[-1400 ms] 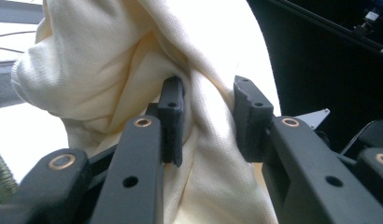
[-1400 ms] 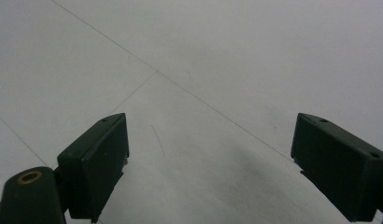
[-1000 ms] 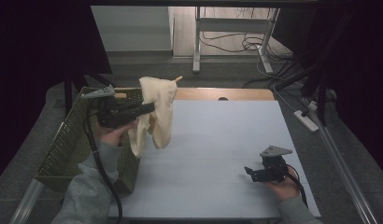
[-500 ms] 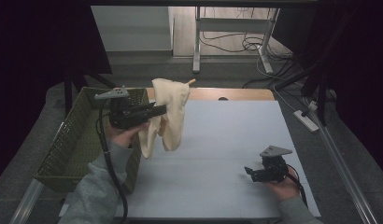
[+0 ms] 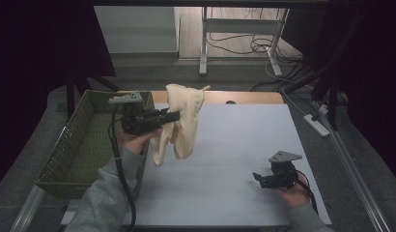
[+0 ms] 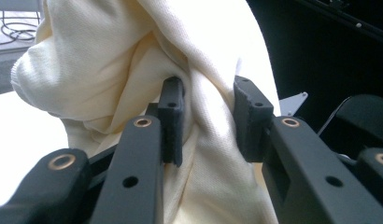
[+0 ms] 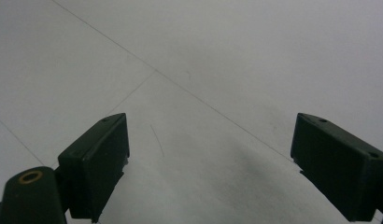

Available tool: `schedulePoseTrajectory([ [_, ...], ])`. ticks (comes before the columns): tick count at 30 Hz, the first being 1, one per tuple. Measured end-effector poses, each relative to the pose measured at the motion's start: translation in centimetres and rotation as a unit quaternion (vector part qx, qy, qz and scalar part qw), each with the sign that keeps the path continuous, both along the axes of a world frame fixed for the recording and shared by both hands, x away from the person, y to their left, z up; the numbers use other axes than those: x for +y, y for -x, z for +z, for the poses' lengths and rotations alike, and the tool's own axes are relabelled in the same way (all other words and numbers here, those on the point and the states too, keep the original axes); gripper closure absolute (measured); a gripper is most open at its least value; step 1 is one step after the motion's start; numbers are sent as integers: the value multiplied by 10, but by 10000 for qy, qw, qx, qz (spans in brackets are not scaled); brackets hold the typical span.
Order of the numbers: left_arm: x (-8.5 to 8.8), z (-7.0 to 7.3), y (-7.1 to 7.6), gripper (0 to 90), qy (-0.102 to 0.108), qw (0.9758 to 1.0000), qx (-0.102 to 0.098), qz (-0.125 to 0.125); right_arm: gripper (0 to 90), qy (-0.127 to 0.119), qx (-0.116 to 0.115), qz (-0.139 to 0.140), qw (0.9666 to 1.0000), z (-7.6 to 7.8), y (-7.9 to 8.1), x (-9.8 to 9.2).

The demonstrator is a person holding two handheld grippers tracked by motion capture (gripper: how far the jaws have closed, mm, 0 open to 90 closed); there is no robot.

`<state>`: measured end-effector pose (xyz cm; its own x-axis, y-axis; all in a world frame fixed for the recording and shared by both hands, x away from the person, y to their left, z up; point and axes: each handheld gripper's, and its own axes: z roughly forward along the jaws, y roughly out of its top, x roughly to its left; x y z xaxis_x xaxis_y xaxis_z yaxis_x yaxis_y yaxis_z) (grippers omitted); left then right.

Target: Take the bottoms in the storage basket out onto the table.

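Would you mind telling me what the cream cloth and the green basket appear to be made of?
The cream cloth looks like soft knitted cotton or fleece, matte: fine ribbed texture, limp folds where the left gripper pinches it. The green basket seems woven wicker or plastic mesh; its walls show a regular lattice, though the material stays uncertain.

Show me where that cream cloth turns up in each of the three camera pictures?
High view: the cream cloth hangs left of centre, beside the basket.
Left gripper view: it bunches between the jaws.
Right gripper view: not in it.
Shared landmark: the left gripper pinching it.
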<state>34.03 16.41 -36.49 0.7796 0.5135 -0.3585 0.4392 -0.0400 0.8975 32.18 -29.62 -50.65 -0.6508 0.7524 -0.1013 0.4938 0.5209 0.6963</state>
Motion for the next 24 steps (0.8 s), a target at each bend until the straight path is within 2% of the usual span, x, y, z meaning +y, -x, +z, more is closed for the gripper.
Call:
schedulePoseTrajectory([
  [6,-9,-5,-4,668,-55,9999,63,-66,120,1,-2,5,10000,0,0,0],
  [16,-24,-21,-13,668,-267,9993,242,-134,120,-1,-1,13,10000,0,0,0],
  [24,-38,-30,-17,667,-419,9985,291,-201,120,-17,-6,-5,10000,1,1,-1],
])
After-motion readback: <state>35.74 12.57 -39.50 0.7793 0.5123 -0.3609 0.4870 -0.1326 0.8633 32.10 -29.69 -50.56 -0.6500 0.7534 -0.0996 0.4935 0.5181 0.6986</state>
